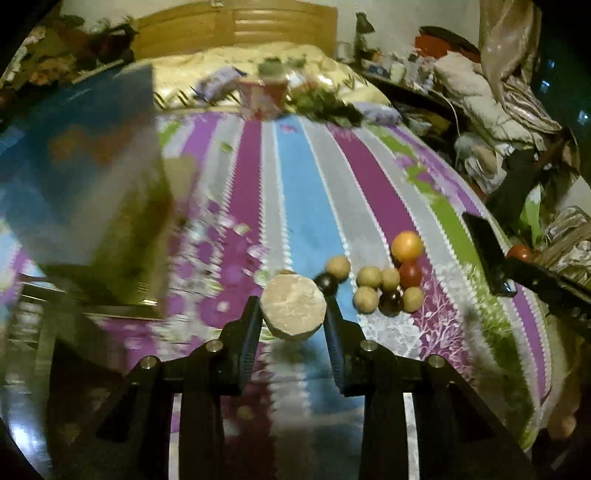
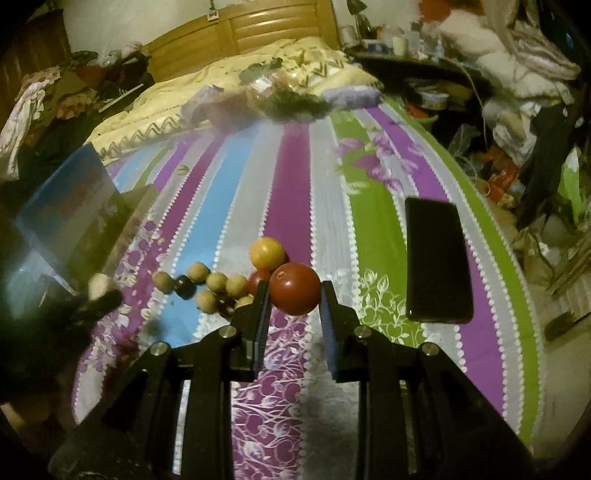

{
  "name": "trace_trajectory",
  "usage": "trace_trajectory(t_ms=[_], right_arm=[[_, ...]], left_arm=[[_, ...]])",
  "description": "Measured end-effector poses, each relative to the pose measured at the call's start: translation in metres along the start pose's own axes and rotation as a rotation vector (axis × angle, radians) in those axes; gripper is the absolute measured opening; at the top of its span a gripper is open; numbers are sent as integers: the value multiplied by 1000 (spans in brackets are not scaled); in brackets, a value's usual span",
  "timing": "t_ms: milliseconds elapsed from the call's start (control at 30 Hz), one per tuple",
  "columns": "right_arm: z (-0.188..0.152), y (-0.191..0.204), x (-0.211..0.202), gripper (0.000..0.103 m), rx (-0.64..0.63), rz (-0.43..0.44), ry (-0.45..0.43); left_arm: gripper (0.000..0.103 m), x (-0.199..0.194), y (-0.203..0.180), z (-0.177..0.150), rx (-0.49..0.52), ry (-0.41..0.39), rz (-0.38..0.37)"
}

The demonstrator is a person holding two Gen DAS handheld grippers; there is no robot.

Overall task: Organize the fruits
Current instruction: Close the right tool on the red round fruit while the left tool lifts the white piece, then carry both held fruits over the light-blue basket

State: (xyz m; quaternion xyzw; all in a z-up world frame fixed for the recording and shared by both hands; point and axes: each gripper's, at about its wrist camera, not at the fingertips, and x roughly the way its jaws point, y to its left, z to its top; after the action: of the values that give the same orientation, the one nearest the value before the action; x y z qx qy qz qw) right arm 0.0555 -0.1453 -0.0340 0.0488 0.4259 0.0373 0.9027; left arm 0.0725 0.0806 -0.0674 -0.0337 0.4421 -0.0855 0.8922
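Note:
My left gripper (image 1: pixel 293 314) is shut on a pale tan, faceted fruit (image 1: pixel 293 306), held above the striped bedspread (image 1: pixel 295 192). Behind it lies a cluster of fruits: an orange one (image 1: pixel 407 246), a red one (image 1: pixel 410 275), several small tan ones (image 1: pixel 369 277) and two dark ones (image 1: pixel 390 302). My right gripper (image 2: pixel 294 295) is shut on a red round fruit (image 2: pixel 294 288), just right of the same cluster (image 2: pixel 218 282) and in front of the orange fruit (image 2: pixel 267 253). The left gripper (image 2: pixel 99 297) appears blurred at the left of the right wrist view.
A blue box (image 1: pixel 85 177) stands open at the left, blurred; it also shows in the right wrist view (image 2: pixel 66 206). A black phone (image 2: pixel 436 258) lies on the green stripe at the right. Bedding and bags sit near the headboard (image 2: pixel 258 33). Clutter lines the bed's right side.

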Motion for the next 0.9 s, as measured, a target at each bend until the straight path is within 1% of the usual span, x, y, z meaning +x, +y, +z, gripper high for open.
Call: trace_trajectory(t_ms=[167, 400, 467, 667, 900], right_arm=[[6, 24, -20, 26, -35, 8, -36], [15, 69, -48, 26, -98, 58, -86], [17, 81, -53, 26, -112, 76, -93], [19, 115, -65, 26, -157, 115, -112], [23, 154, -73, 26, -218, 152, -121]], left_arm=[[34, -54, 18, 15, -32, -56, 21], [34, -105, 44, 21, -73, -113, 37], [34, -116, 51, 21, -81, -126, 38], [34, -149, 81, 16, -119, -167, 79], [34, -173, 117, 7, -172, -192, 116]])
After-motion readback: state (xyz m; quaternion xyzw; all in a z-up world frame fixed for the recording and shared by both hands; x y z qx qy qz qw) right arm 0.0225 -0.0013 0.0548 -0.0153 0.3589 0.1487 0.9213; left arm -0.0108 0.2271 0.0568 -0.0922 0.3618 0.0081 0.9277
